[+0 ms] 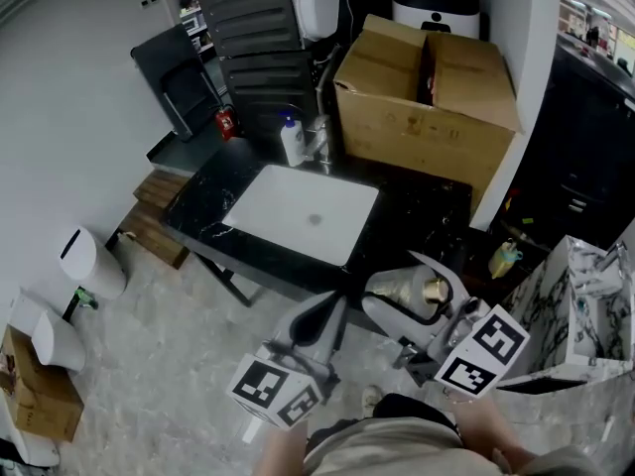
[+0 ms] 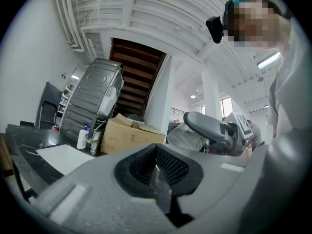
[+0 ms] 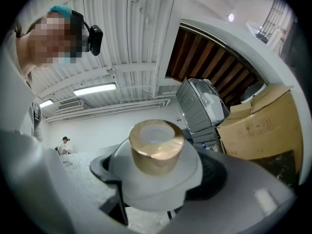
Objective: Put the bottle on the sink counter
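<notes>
Right gripper view is showing us clamping the right gripper (image 3: 159, 182) on the white, gold-capped bottle (image 3: 155, 149), holding it in the air just off the near edge of the black sink counter (image 1: 198, 209), whose white basin (image 1: 303, 213) is lying bare, while our left gripper (image 2: 158, 177) is hanging pinched together on nothing.

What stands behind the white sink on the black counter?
A white pump bottle with a blue top and a metal tap stand at the back edge of the sink. To their right, a large cardboard box hides whatever is behind it.
</notes>
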Tool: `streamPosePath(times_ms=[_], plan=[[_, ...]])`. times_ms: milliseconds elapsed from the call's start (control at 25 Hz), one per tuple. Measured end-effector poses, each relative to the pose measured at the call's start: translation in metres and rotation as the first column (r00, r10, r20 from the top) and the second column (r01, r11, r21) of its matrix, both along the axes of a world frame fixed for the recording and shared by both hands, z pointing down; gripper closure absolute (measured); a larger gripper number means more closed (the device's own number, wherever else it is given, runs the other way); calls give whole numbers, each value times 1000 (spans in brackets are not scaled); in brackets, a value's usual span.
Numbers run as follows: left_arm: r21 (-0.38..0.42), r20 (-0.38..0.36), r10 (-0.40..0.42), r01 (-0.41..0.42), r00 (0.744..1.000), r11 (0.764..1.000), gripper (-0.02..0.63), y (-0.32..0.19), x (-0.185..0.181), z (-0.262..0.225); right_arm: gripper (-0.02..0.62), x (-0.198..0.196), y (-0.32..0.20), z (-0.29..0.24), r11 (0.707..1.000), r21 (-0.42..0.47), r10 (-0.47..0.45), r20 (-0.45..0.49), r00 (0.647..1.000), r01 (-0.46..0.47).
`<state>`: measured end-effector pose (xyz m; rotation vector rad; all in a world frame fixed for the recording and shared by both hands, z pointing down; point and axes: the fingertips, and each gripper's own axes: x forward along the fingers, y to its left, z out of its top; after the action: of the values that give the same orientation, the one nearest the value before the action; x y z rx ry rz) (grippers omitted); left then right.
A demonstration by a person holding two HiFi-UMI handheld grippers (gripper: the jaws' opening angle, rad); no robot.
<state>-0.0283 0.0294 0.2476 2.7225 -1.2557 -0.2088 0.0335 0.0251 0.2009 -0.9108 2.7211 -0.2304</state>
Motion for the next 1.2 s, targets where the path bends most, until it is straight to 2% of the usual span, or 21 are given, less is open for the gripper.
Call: streamPosePath(times_ms=[280,680,960,1200], plan=[[-14,13,25,-25,1000,1000,598,-38,24,7,255,22,-34,9,1000,-8,22,-9,1000,-22],[-104,4,56,-55,998,993,598,-71,42,39,255,44,-72,44,994,-79,69,-57,996,-74],[-114,3,64,-63,998,991,598,-105,34,41,255,39,-110,54,990,-109,84,-53,995,-89],[-120,3,98,-97,995,988,598,-157,21,40,255,27,-158,54,985,-115,123,-49,991,-128]])
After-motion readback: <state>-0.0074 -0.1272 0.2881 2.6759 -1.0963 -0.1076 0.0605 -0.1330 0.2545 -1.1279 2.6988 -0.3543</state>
